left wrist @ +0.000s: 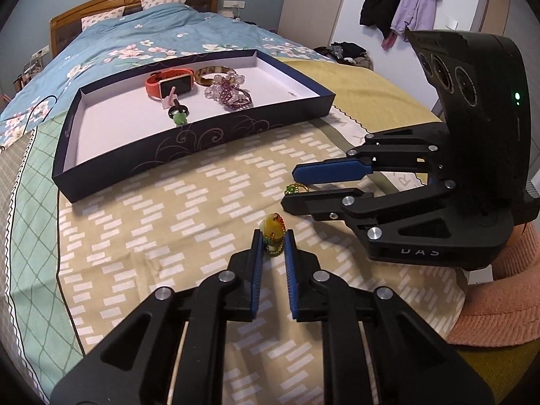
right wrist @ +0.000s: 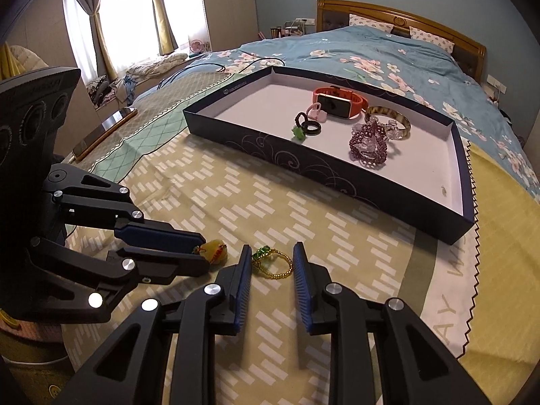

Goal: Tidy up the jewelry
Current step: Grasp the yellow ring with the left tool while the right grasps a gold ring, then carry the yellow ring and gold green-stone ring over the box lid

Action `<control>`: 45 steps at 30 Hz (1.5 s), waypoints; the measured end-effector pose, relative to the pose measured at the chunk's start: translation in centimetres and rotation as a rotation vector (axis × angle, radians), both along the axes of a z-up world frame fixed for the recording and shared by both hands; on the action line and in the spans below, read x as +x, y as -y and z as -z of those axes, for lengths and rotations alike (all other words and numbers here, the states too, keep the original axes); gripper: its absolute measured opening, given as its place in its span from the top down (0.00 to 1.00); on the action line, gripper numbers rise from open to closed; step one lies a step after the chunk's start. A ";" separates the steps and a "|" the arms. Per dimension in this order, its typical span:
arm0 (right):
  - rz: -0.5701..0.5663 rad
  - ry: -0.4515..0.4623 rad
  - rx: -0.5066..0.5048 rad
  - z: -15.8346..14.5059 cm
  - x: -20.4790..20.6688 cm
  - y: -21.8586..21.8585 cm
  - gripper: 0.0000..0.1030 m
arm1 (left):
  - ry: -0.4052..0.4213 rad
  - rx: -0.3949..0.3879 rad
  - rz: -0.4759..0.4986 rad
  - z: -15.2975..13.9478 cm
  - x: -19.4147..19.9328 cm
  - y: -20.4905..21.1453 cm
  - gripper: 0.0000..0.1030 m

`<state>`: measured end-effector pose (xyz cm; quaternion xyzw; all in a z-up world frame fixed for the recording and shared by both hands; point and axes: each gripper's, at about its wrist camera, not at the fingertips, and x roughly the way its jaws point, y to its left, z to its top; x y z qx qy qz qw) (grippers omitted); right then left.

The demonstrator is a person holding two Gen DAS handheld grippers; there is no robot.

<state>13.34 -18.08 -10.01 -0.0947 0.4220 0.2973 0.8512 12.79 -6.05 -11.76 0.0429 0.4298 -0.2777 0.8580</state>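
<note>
Left gripper (left wrist: pixel 272 241) is closed down on the yellow pendant (left wrist: pixel 274 233), pads touching its sides; right gripper (right wrist: pixel 270 263) is part open around the gold bead ring (right wrist: pixel 272 263), not yet pinched. Both pieces lie on the bed blanket (left wrist: pixel 168 219) near the tray (left wrist: pixel 189 135). Ring should be centred before closing, then both lifted straight up, so beads aren't dragged

I count one dark blue shallow cardboard tray (right wrist: pixel 337 168). Inside it: one orange-strapped smartwatch (right wrist: pixel 337 101), one tortoiseshell bangle (right wrist: pixel 388 114), one heap of purple bead bracelets (right wrist: pixel 369 146), two black rings (right wrist: pixel 308 126). In front of the tray: one yellow stone pendant (left wrist: pixel 274 234), one gold bead ring (right wrist: pixel 273 263).
</note>
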 end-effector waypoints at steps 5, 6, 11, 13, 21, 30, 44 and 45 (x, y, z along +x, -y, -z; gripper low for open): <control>0.010 0.002 0.008 -0.1 -0.1 0.2 0.85 | -0.005 -0.010 -0.011 0.0 0.4 -0.2 0.86; 0.013 0.003 0.010 -0.2 -0.1 0.3 0.87 | -0.007 -0.011 -0.012 0.0 0.6 -0.2 0.86; 0.021 -0.006 0.024 -0.2 0.1 0.6 0.92 | -0.005 -0.012 -0.016 0.0 1.1 0.1 0.83; 0.027 -0.003 0.030 -0.3 0.1 0.7 0.92 | -0.008 -0.013 -0.017 0.0 1.2 0.1 0.83; 0.065 0.023 0.083 -1.2 0.2 1.7 0.92 | 0.002 -0.007 -0.029 -0.1 1.3 0.2 0.85; 0.094 0.052 0.119 -2.2 0.4 2.5 0.92 | 0.038 -0.018 -0.040 -1.2 1.0 -0.2 0.85; 0.124 0.114 0.158 -4.1 1.2 3.3 0.92 | 0.117 -0.048 -0.085 -4.1 1.7 -1.2 0.85; 0.126 0.119 0.158 -4.2 1.2 3.2 0.92 | 0.124 -0.048 -0.089 -4.3 1.7 -1.2 0.85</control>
